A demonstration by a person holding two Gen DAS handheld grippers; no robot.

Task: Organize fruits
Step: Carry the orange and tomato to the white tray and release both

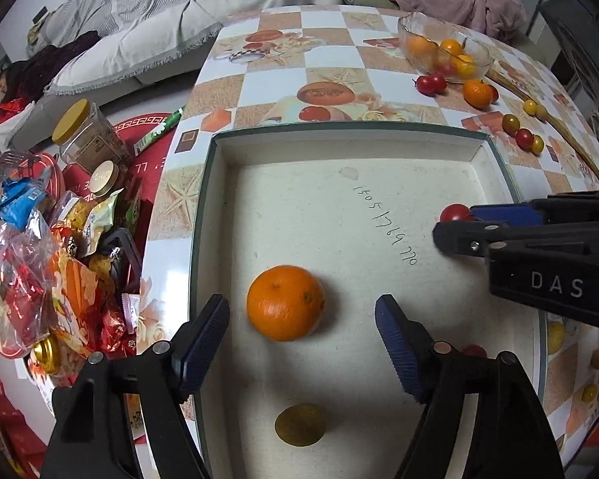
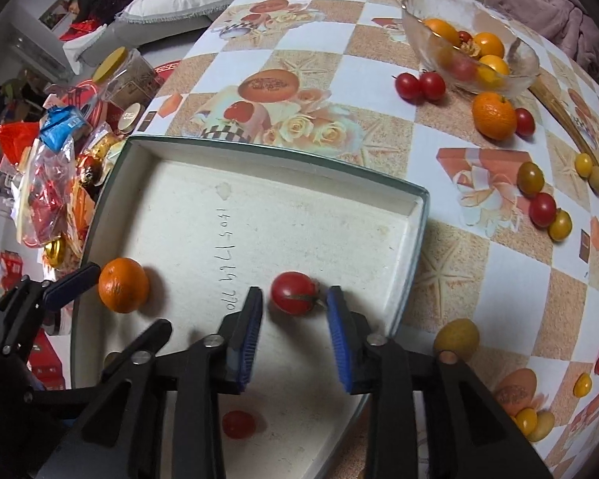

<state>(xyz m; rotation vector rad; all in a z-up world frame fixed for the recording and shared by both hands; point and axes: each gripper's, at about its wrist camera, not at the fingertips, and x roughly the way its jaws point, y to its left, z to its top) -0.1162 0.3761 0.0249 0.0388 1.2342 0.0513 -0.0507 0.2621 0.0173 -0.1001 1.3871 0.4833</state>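
An orange (image 1: 285,302) rests on the floor of a white shallow tray (image 1: 339,129) with a green rim. My left gripper (image 1: 301,303) stands open around it, with a gap at each blue pad. In the right wrist view a red tomato (image 2: 293,293) lies in the same tray (image 2: 259,149), between the pads of my right gripper (image 2: 294,293). Neither pad touches it, so that gripper is open. The orange (image 2: 123,285) shows there at the left. Also in the tray are a dull yellow-green fruit (image 1: 300,424) and a second red tomato (image 2: 239,424).
A glass bowl (image 2: 469,40) with oranges and tomatoes stands at the far right of the patterned table. Loose fruit lies beside it: an orange (image 2: 493,115) and several small tomatoes (image 2: 542,208). Snack bags (image 1: 40,259) and jars (image 1: 84,135) crowd the left, off the table edge.
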